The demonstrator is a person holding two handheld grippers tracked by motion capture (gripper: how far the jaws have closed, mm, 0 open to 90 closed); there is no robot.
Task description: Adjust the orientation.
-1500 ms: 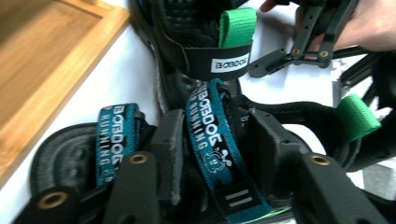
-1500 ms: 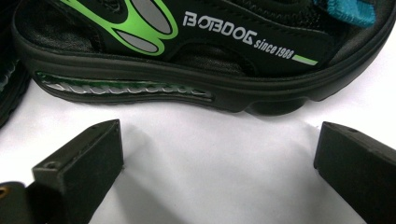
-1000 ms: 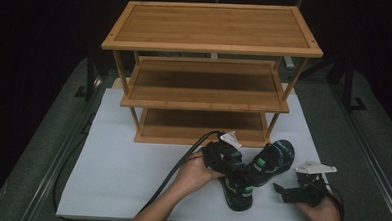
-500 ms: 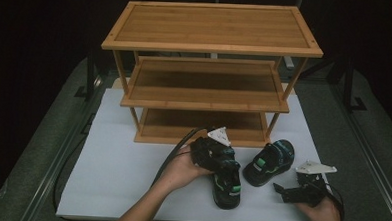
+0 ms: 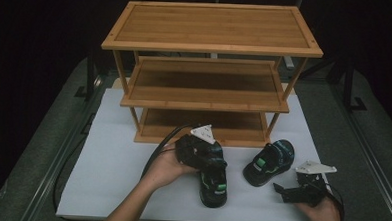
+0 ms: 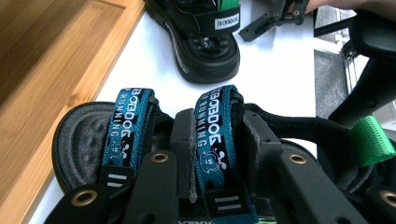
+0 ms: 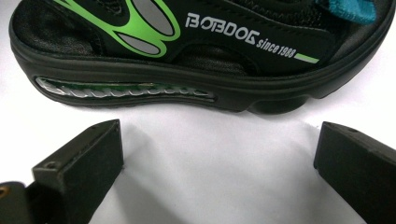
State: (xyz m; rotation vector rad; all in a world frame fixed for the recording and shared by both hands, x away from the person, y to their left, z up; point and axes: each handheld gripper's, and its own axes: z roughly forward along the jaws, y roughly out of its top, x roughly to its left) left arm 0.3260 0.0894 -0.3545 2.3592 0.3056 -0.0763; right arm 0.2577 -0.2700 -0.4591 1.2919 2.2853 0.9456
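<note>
- The left gripper [image 5: 208, 158] has its fingers clamped on a blue woven strap [image 6: 215, 135] of the near sandal [image 5: 213, 181], a black rubber shoe with green bits.
- The far sandal [image 5: 269, 162] lies beside it on the smooth white mat [image 5: 106, 166], near the wooden shelf [image 5: 210, 76].
- The right gripper [image 7: 217, 172] rests with fingers wide apart, bare mat between them.
- The mat's left side lies open.
</note>
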